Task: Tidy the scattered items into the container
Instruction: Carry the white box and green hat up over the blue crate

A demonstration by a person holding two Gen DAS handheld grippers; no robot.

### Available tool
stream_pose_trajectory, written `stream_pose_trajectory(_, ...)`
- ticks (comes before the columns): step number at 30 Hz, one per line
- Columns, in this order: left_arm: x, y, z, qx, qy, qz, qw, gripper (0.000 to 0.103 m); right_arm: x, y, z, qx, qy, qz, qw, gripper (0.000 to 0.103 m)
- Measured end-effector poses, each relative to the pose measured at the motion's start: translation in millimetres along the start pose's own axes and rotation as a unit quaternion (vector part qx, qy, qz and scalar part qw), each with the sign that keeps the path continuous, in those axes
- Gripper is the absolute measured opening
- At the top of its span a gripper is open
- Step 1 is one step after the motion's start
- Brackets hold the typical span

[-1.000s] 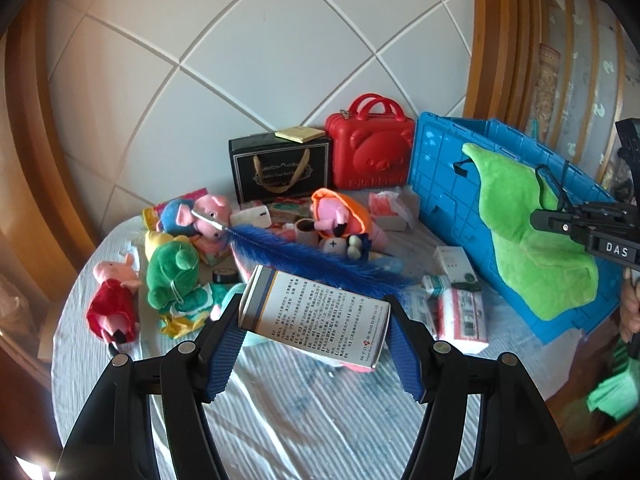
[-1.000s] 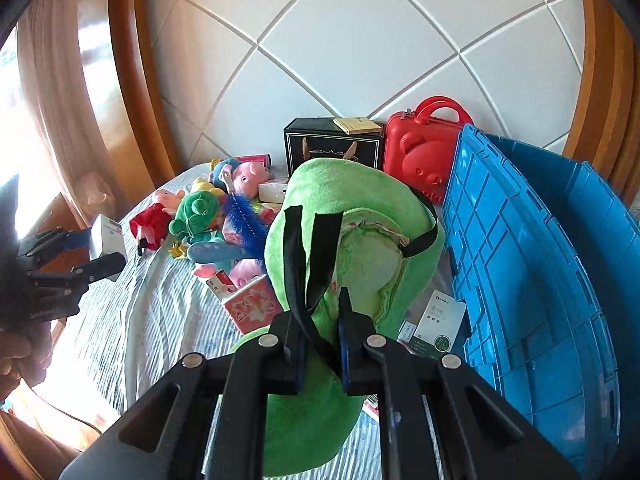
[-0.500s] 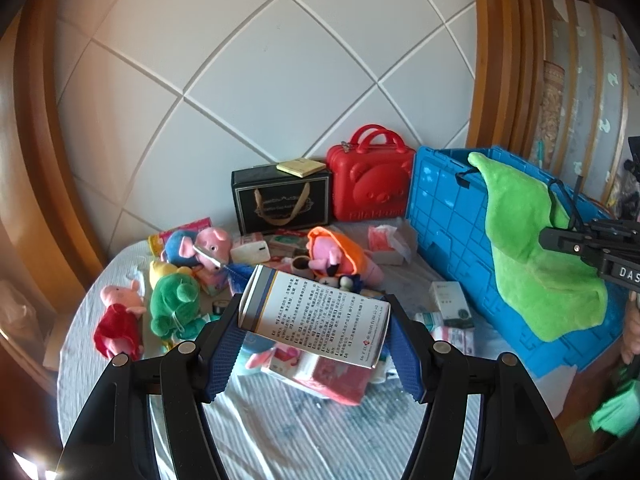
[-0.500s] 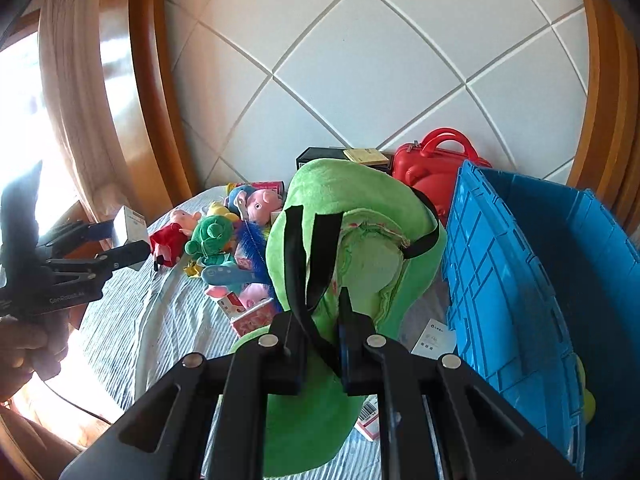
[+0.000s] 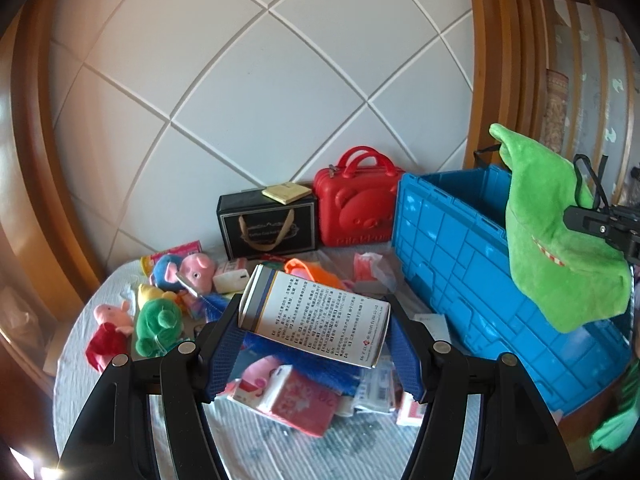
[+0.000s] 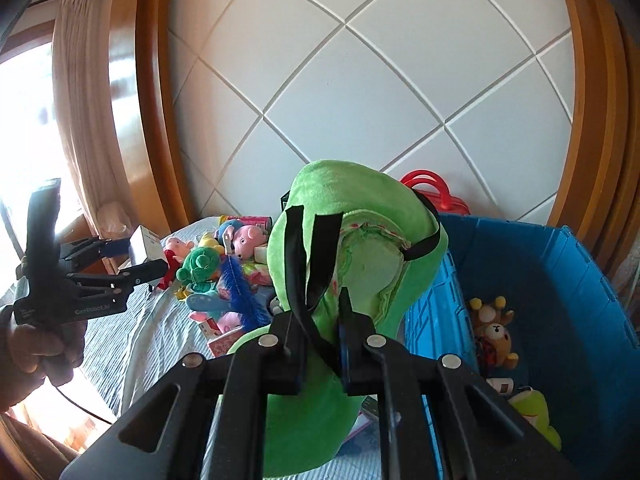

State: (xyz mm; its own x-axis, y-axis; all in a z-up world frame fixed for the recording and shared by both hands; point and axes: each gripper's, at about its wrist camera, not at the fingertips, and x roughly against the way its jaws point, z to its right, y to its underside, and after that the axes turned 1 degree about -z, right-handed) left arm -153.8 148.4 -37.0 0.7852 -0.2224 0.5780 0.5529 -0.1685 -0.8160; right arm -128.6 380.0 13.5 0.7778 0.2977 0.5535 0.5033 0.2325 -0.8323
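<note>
Blue crate at table's right edge, few toys inside | right gripper pinching green plush strap, lifted over crate rim | left gripper clamping white box, raised off clutter mid-table.

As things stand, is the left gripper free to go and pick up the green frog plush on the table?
Probably not: the left gripper is shut on a white box. Its path to the green frog plush looks clear, but the box must go first.
</note>
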Motion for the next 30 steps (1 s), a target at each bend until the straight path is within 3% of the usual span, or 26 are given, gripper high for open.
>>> stream_pose_trajectory(15, -35.5, -48.1, 81.9, -0.006, 0.017, 0.014, 0.9997, 0.066, 46.2, 2.4, 106.7, -0.03, 0.043, 0.006, 0.999, 0.012)
stream_pose_trajectory(30, -77.6, -105.2, 207.4, -0.063, 0.094, 0.017, 0.9935, 0.066, 80.2, 33.1, 198.8, -0.089, 0.099, 0.001, 0.991, 0.012)
